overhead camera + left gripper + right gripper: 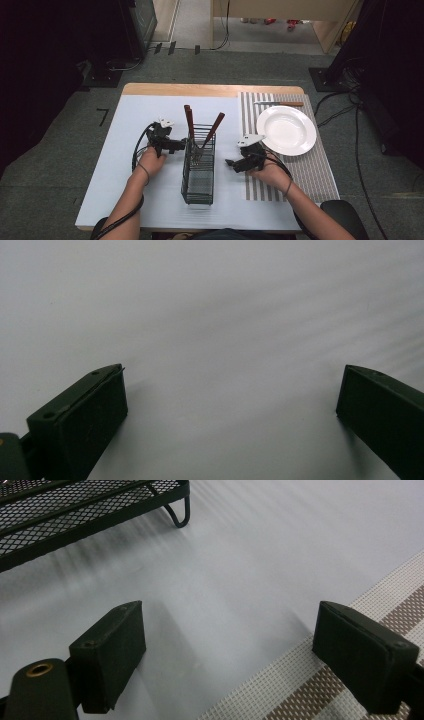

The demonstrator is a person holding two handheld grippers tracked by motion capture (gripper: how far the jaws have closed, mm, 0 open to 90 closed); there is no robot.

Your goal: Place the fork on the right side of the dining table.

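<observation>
My left gripper (172,145) and right gripper (241,162) are black, each topped by a grey three-cornered plate and trailing a black cable. Their blocky jaws show small screw holes. I wear a thin band on each wrist, forearms bare.

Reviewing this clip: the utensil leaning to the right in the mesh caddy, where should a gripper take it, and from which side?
Grip the brown handle where it sticks above the wire mesh caddy, coming from above. It leans right, clear of the two upright handles, and its working end is buried inside. The open right gripper is nearer.
</observation>
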